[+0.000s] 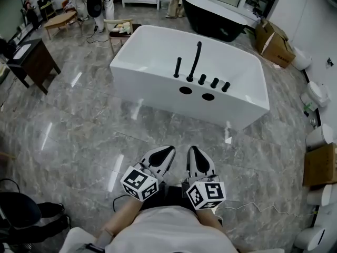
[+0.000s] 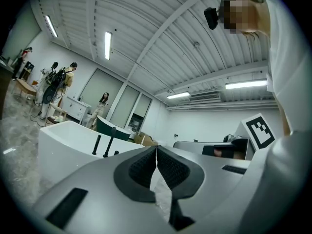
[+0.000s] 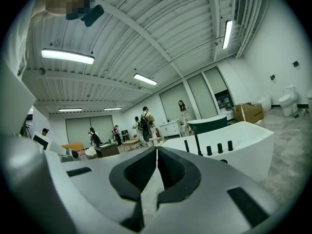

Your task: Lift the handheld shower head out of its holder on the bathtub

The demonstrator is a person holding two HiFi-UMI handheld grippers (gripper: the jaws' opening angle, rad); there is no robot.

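Note:
A white bathtub (image 1: 158, 51) stands in the middle of the marble floor. On its near rim a short black handheld shower head (image 1: 177, 67) stands upright in its holder, beside a tall black spout (image 1: 195, 61) and three black knobs (image 1: 214, 82). My left gripper (image 1: 167, 152) and right gripper (image 1: 192, 152) are side by side close to my body, well short of the tub, both shut and empty. The left gripper view shows the shut left gripper (image 2: 156, 148) with the shower head (image 2: 97, 144) far off at the left. In the right gripper view the shower head (image 3: 186, 146) stands beyond the shut right gripper (image 3: 157, 150).
A black bathtub (image 1: 213, 15) and cardboard boxes (image 1: 274, 44) are behind the white tub. Toilets (image 1: 318, 94) line the right wall. A dark desk (image 1: 31, 62) stands at the left and a black chair (image 1: 21, 210) at the bottom left. People stand at the far back.

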